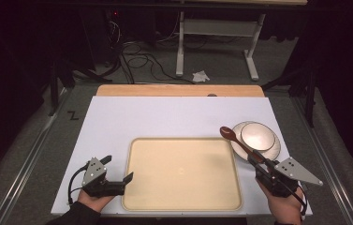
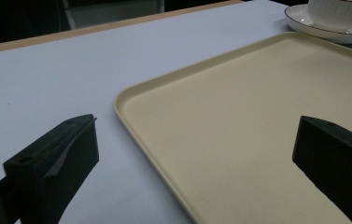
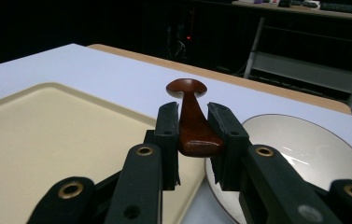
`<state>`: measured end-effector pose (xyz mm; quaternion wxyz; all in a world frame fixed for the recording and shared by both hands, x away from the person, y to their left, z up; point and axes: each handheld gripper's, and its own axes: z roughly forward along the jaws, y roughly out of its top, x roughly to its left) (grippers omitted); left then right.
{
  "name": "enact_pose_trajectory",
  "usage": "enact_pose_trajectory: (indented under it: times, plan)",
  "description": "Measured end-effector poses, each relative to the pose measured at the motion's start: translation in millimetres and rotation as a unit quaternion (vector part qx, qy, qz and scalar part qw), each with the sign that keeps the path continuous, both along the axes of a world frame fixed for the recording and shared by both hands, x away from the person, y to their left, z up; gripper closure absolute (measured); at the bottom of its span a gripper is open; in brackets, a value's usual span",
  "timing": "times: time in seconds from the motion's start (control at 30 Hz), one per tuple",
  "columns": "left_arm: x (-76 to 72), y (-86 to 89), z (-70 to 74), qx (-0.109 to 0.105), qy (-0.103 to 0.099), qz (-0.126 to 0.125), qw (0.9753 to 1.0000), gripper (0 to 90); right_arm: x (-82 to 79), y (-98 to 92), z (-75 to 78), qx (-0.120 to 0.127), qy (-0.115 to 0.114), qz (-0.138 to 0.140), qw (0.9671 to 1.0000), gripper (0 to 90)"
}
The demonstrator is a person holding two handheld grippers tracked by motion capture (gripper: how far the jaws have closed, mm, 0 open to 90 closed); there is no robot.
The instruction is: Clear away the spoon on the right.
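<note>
My right gripper [image 3: 193,135] has its jaws pinched on the handle end of a dark brown wooden spoon [image 1: 234,137]. In the high view the spoon runs from my hand up toward 11 o'clock, and its bowl hangs over the gap between the cream tray [image 1: 182,201] and the white bowl on its saucer [image 1: 258,138], which sit at about 3 o'clock on the white surface [image 1: 155,117]. In the right gripper view the handle [image 3: 193,126] sits squarely between the two pads, its butt end poking back toward me.

I judge the spoon light and stiff, with a polished, slightly slick finish, so it could swivel in the pinch if I tilt fast. Held this far back, the long end has leverage on the grip. A hold nearer the middle would steady it. The bowl and saucer look like thin ceramic, so I'd keep knocks off them.

My left gripper [image 1: 118,178] has its jaws spread wide around nothing, at 7 o'clock, straddling the tray's near left edge [image 2: 131,126].
</note>
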<state>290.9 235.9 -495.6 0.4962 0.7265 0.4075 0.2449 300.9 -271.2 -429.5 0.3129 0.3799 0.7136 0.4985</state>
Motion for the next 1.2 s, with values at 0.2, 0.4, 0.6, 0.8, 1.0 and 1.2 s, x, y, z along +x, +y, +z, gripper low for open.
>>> enact_pose_trajectory:
  times: [0.2,0.4,0.6,0.8,1.0,1.2]
  plan:
    - [-0.5,0.8,1.0,-0.003,-0.006,0.003,1.0,0.3,-0.7,12.6,-2.9,0.001,0.002,0.015,0.9999,76.8]
    - [-0.6,0.7,1.1,-0.004,-0.006,0.0,1.0,0.3,-0.5,24.3,-5.7,-0.005,0.006,0.03,0.9995,76.7]
    - [-0.4,0.7,1.1,-0.003,-0.005,-0.001,1.0,0.3,0.0,33.4,-9.6,-0.014,0.013,0.04,0.999,76.7]
    - [-0.7,-0.2,1.1,-0.001,-0.006,-0.003,1.0,0.3,1.5,35.6,-14.6,-0.019,0.018,0.041,0.9988,76.7]
    - [-0.5,0.0,1.1,-0.001,-0.005,-0.004,1.0,0.3,3.4,36.2,-21.1,-0.023,0.032,0.039,0.9985,76.7]
    - [-0.6,0.1,1.4,-0.001,-0.005,-0.005,1.0,0.3,5.0,39.3,-26.6,-0.031,0.035,0.04,0.9981,76.7]
